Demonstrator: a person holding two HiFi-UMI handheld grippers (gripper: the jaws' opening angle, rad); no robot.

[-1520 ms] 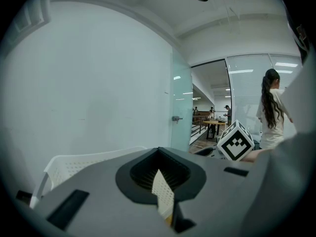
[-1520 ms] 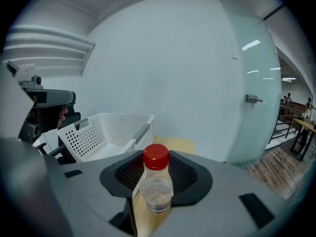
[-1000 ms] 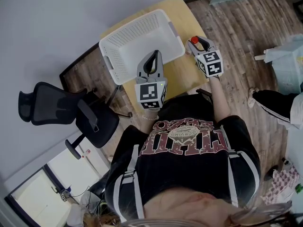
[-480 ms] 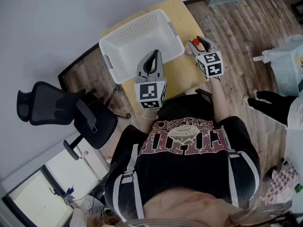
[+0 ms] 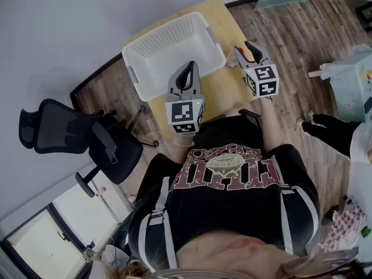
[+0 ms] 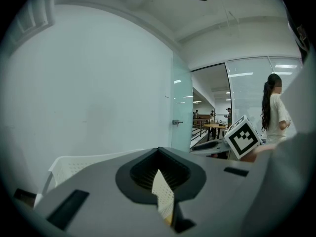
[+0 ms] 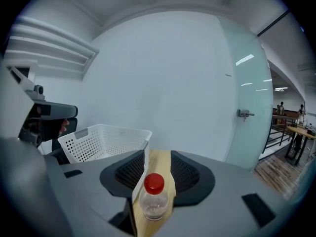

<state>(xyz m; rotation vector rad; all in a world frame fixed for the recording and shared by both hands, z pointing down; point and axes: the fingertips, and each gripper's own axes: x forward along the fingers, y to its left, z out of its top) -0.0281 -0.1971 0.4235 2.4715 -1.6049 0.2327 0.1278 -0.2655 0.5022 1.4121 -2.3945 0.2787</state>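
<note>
The right gripper (image 7: 158, 154) has its jaws apart, not clamped; a clear red-capped bottle (image 7: 153, 202) stands between them on the wooden table (image 7: 160, 164); the left gripper (image 6: 159, 154) is closed to a thin slit, empty; a white basket (image 7: 101, 138) sits ahead-left of the right jaws.

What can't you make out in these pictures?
Bottle: its base, in the right gripper view, sits behind the gripper's own body, so standing or lifted is unclear.
Same bottle, head view: mostly covered by the right gripper.
White basket: near rim, head view, behind the left gripper.
Distant people: left gripper view, too small.
</note>
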